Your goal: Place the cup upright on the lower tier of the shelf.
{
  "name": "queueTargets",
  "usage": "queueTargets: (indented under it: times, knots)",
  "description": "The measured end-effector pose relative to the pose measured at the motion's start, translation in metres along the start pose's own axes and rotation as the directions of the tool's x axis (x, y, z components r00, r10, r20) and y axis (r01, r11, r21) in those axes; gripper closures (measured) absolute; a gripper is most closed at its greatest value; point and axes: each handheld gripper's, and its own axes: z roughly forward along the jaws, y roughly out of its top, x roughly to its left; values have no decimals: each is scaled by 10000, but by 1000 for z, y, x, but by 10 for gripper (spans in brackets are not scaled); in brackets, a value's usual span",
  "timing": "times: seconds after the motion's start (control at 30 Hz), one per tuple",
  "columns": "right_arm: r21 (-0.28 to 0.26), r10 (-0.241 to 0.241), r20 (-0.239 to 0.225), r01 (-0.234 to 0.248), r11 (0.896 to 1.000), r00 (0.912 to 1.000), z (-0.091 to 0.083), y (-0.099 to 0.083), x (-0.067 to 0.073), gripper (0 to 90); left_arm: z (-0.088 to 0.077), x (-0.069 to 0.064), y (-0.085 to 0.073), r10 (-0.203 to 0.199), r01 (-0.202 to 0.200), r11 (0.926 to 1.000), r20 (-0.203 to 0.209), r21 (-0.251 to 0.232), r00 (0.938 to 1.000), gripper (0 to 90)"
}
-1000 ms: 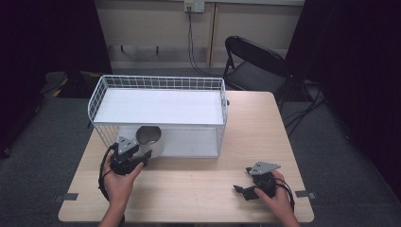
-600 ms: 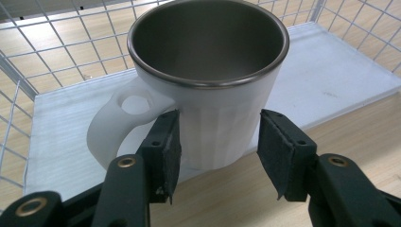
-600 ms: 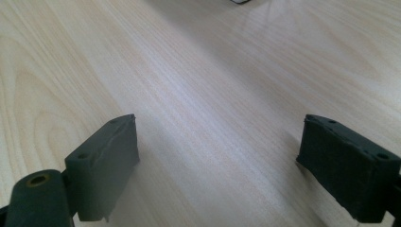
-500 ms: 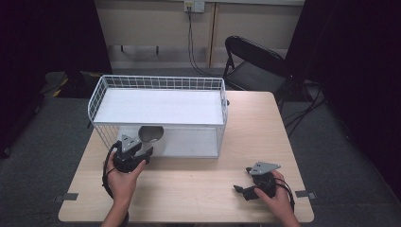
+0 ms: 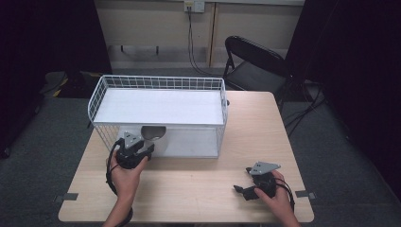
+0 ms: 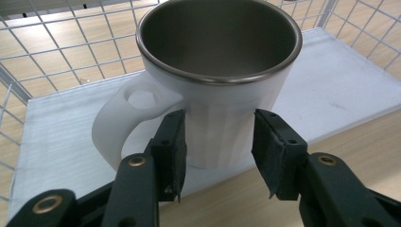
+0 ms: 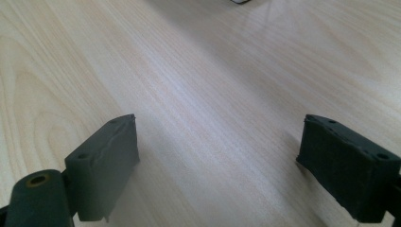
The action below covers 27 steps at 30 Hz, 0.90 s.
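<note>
Since the earlier frames, left gripper (image 5: 142, 150) has moved in toward the front of the wire basket (image 5: 156, 82), and its jaws have just been closing with the mug (image 6: 213, 80) between them. Mug: white outside, steel-lined inside, upright, standing on the white lower shelf (image 6: 331, 75) of the basket at its open front edge, handle (image 6: 125, 123) turned toward the left of the left gripper view. Left gripper's pads (image 6: 176, 151) stand on either side of the mug's lower body; one appears to meet the wall just beside the handle, the other looks a shade off it, so a firm hold cannot be told. Right gripper (image 5: 243, 190): held in the person's right hand near the front right corner of the tabletop (image 5: 198, 184), well apart from the basket, in the same spot as before; jaws spread wide, nothing between them but bare wood in the right gripper view. Basket: white wire, a white board (image 5: 158, 106) as its upper level, set on the far left half of the tabletop.
</note>
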Motion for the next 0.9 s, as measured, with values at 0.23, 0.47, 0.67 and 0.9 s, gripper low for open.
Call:
queueTargets:
  times: [0.23, 0.47, 0.67, 0.9]
  knots:
    - [-2, 3, -2, -3, 10000, 10000, 0, 0, 0, 118, 5, -4, 0, -54, 55, 10000, 193, -38, 9998, 506]
    - [2, -19, -20, 19, 10000, 10000, 0, 0, 0, 117, -2, -6, -3, 274, -277, 9996, 907, 30, 9955, 320]
    - [0, -14, -21, 14, 10000, 10000, 0, 0, 0, 117, -9, -5, -8, 667, -681, 9977, 1506, 38, 9863, 250]
    - [13, -16, -49, 16, 10000, 10000, 0, 0, -1, 117, -19, -1, -14, 939, -1005, 9948, 2346, 163, 9676, 198]
